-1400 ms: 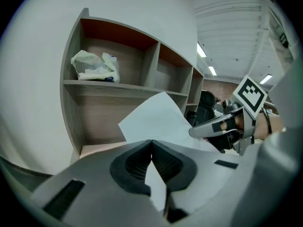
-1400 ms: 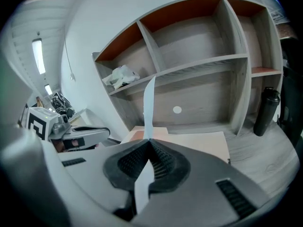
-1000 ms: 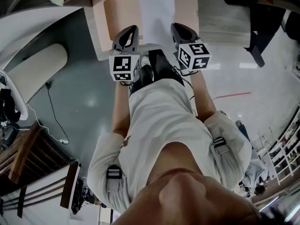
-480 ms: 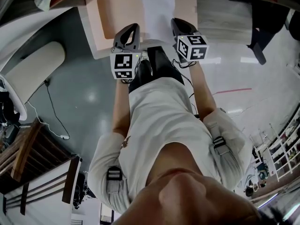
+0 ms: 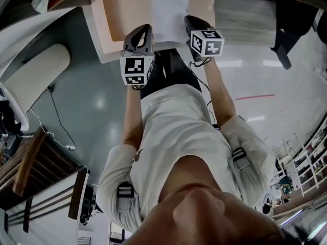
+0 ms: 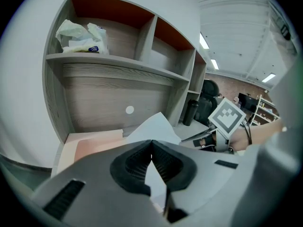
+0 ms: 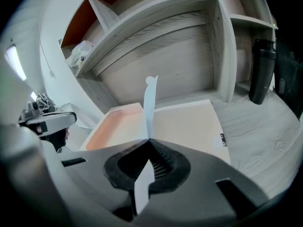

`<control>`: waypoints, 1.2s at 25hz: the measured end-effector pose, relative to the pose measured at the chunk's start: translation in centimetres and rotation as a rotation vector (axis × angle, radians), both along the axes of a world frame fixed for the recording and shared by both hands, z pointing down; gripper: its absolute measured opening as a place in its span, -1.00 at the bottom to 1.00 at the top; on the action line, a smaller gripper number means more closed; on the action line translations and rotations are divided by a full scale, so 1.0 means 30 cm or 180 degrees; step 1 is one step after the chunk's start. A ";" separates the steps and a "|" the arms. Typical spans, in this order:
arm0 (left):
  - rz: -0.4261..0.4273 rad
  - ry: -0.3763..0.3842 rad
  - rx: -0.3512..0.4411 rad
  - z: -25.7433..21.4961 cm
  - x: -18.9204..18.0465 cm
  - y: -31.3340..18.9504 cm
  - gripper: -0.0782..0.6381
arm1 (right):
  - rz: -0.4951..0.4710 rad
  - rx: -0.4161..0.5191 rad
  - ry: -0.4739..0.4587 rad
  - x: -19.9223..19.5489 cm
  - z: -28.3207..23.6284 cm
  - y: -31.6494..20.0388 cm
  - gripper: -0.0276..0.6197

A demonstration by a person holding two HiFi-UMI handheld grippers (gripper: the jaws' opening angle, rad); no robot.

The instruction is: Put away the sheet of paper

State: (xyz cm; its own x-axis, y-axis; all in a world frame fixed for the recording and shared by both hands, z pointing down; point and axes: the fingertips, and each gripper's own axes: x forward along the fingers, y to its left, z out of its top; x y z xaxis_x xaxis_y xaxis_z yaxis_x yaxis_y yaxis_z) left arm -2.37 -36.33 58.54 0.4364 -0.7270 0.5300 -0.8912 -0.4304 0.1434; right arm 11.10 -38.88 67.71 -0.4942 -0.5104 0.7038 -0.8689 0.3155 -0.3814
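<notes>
White sheet of paper is held from both sides: my left gripper is clamped on its left edge, my right gripper clamped on its right edge. Sheet spans between them above the peach tray on the desk, under the wooden shelf.

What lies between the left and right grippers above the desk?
The sheet of paper spans the gap between left gripper and right gripper, each shut on an edge, above the peach tray; the head view shows it.
</notes>
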 end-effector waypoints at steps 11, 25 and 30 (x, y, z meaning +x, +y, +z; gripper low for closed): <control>0.0009 0.0013 -0.0068 0.033 -0.031 0.005 -0.72 | 0.0091 -0.0081 -0.0053 -0.041 0.066 -0.045 -0.85; 0.0087 0.0064 -0.0152 0.090 -0.087 -0.020 -0.72 | -0.0006 -0.0169 -0.0012 -0.177 0.118 -0.043 -0.85; 0.0070 0.0083 -0.0175 0.108 -0.121 -0.015 -0.72 | 0.0022 -0.0197 0.0012 -0.204 0.145 -0.054 -0.85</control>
